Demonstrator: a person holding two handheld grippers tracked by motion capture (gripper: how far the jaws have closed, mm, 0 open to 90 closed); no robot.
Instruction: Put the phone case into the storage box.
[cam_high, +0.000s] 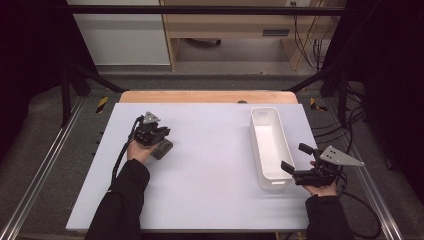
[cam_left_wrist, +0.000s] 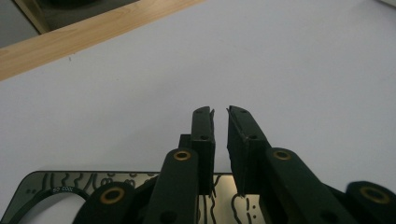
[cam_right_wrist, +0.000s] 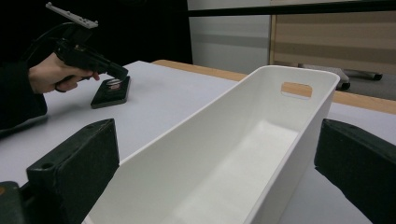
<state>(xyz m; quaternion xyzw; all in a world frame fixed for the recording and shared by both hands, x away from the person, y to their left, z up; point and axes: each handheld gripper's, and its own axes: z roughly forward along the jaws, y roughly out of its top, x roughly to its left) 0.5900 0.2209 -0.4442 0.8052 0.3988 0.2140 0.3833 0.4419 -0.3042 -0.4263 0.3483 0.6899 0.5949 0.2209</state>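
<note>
A flat black device with a shiny engraved plate (cam_high: 163, 149) (cam_left_wrist: 42, 193) (cam_right_wrist: 110, 93) lies on the white table at the left. My left gripper (cam_high: 159, 141) (cam_left_wrist: 220, 112) (cam_right_wrist: 119, 73) points down at it, tips at its top face. The jaws stand almost together, with a thin slit and nothing between them. A long white bin (cam_high: 253, 134) (cam_right_wrist: 210, 121) lies empty at the right. My right gripper (cam_high: 296, 158) (cam_right_wrist: 219, 154) hovers at the bin's near end, open wide, one jaw on each side of it in the right gripper view.
The white table top (cam_high: 210, 165) ends in a wooden strip (cam_high: 200, 96) at the far edge. Black frame rails and cables run along both sides of the table. A wooden cabinet stands on the floor beyond.
</note>
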